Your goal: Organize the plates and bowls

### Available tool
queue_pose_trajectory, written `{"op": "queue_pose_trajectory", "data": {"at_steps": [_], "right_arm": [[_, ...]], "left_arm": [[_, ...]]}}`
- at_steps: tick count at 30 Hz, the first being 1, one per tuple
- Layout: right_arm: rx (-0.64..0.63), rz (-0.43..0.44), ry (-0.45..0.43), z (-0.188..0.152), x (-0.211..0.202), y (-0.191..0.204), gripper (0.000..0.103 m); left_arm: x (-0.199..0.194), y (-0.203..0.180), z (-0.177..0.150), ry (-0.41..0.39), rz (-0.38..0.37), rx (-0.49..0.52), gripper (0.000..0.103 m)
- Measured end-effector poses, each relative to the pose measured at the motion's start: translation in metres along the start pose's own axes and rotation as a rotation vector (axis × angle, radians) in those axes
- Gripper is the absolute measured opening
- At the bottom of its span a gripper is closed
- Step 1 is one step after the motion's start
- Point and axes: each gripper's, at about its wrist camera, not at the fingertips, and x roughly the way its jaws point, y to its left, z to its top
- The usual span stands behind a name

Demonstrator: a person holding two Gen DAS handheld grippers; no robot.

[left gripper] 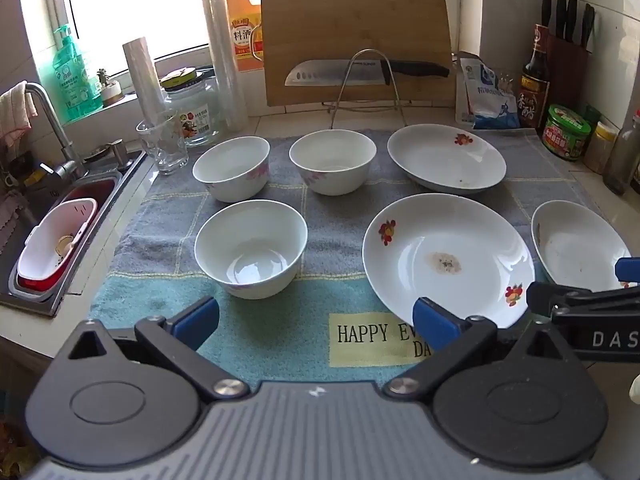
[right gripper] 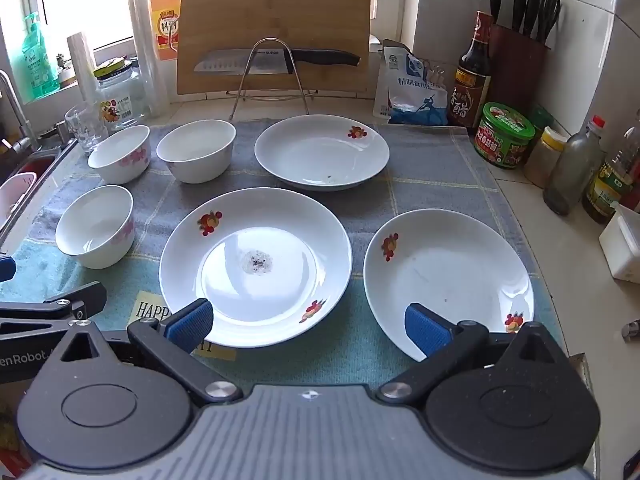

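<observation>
On the grey and teal checked cloth mat (left gripper: 168,216) under our tools we read a pale yellow patch printed "HAPPY EV… DA…" (left gripper: 372,334), just ahead of our left gripper (left gripper: 316,320). The body of our right gripper (right gripper: 306,326), seen at the right edge of the left view, carries the letters "DAS"; in the right view the left tool's body reads "enRobot". Far ahead of both tools, the steel kitchen knife with a black handle (right gripper: 276,60), lying across a wire rack (right gripper: 272,76) against the upright bamboo cutting board (right gripper: 276,12), is marked "SUPOR". The orange jug, the dark sauce bottle, the white and blue bag and the green-lidded jar carry Chinese labels.

We count three white porcelain bowls with pink flower prints: one (left gripper: 251,248) just ahead of the left gripper, two (left gripper: 232,168) (left gripper: 333,160) farther ahead. We count three white shallow plates with red flower motifs. The nearest plate (right gripper: 256,264), with a greyish speckled stain at its centre, lies directly ahead between the right gripper's fingers; a second (right gripper: 448,276) sits to that tool's right, its rim behind the right blue pad; the third (right gripper: 322,152) lies farther ahead. All six stand apart on the mat.

Both grippers are spread wide and grasp nothing.
</observation>
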Motion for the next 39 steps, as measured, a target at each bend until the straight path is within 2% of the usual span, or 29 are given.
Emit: {"op": "queue_pose_trajectory", "data": {"at_steps": [39], "right_arm": [[0.003,0.001,-0.015,0.003,-0.0058,-0.0032,0.103]], "left_arm": [[-0.0058,-0.0022,0.0033,0.0,0.008,-0.013,0.102]]}}
